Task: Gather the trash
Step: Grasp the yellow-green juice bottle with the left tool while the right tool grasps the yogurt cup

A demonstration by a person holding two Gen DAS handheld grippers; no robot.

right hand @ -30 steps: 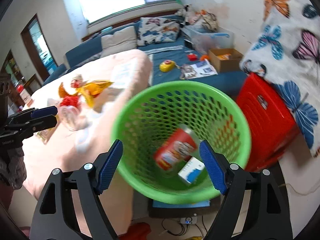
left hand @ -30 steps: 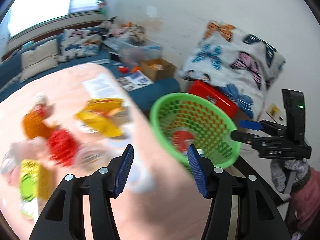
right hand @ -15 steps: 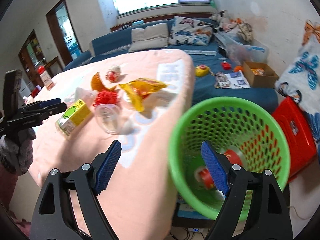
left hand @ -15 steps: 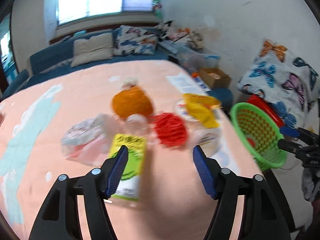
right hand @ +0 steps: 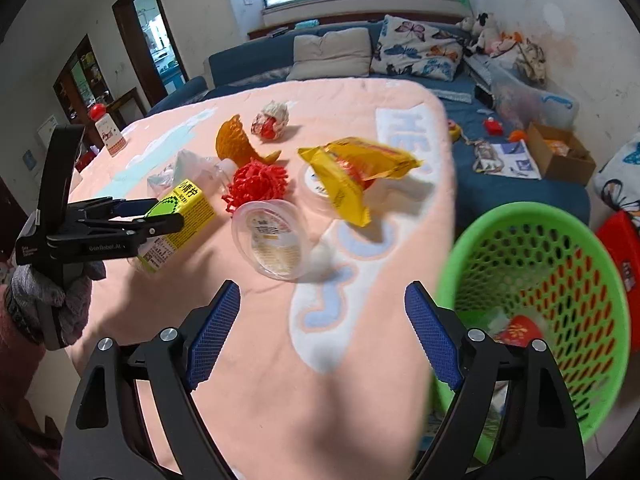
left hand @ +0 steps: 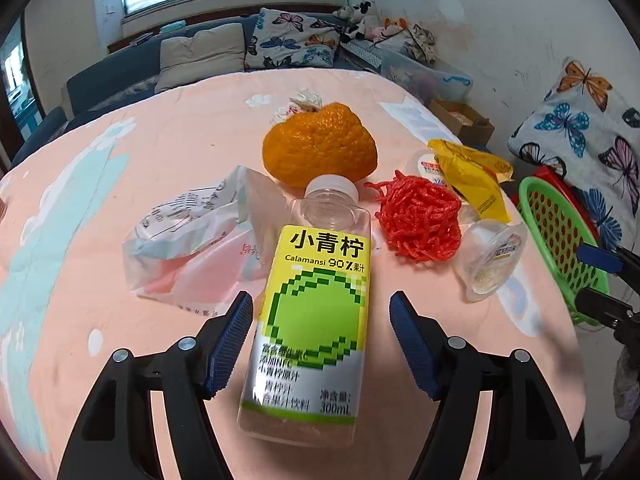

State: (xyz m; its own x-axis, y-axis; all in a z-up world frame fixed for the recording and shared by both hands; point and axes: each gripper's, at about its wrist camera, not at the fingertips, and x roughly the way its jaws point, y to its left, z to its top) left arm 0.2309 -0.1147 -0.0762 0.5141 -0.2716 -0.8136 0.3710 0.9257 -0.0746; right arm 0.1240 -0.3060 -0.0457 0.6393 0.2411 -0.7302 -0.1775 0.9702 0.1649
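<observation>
The left gripper is spread open around the juice bottle at centre frame, pads clear; a crooked squeeze could squirt it away. The right gripper gapes empty beside the basket.

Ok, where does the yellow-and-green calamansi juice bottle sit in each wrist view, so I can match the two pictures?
Left wrist: the juice bottle lies bottom centre, cap pointing away, between the open fingers of the left gripper.
Right wrist: the same bottle is at middle left, partly behind the left gripper.
Shared landmark: the red mesh ball, just right of the bottle's cap end in both.
</observation>
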